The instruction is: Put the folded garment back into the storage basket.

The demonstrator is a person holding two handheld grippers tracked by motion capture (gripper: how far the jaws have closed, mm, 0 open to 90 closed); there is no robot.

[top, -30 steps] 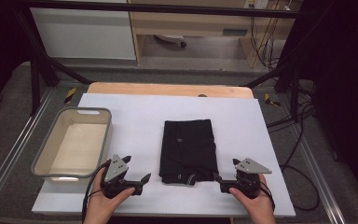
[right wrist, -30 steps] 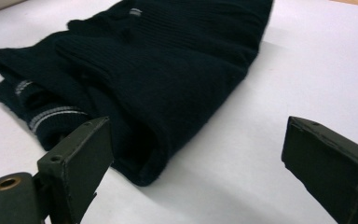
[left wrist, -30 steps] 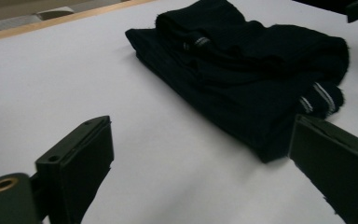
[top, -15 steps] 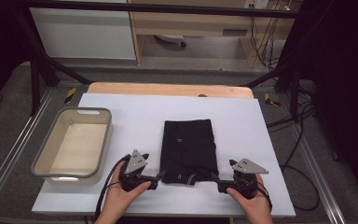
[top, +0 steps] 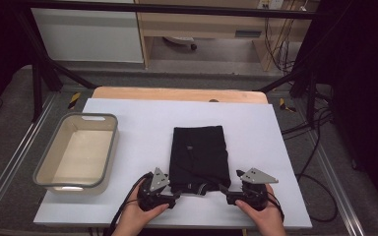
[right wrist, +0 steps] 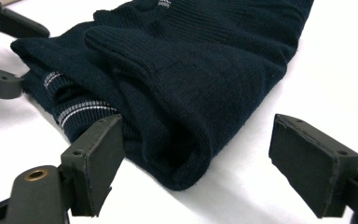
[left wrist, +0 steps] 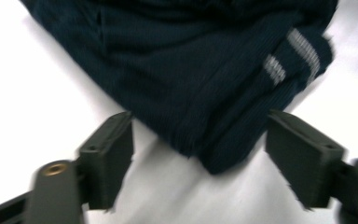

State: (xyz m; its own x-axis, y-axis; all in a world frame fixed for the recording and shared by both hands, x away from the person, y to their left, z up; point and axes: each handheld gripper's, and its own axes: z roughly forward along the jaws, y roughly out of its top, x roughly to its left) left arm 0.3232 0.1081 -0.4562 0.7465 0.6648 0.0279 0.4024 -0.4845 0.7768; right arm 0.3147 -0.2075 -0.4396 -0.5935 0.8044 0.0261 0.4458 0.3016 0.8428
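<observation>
**Both grippers spread at the near corners of a folded sweater**

Where the white table (top: pixel 128 118) nears the person's edge, a folded dark navy knit sweater (top: pixel 198 155) lies flat at centre, its striped cuff (right wrist: pixel 81 111) tucked along the near hem. Left gripper (top: pixel 173 194): at the near left corner, jaws spread wide, the corner lying between them on the table in the left gripper view. Right gripper (top: pixel 225 191): at the near right corner, jaws likewise apart, one jaw just beside the fold. Neither pinches cloth. A grey-rimmed plastic bin (top: pixel 47 169) sits well apart at the table's left.
</observation>
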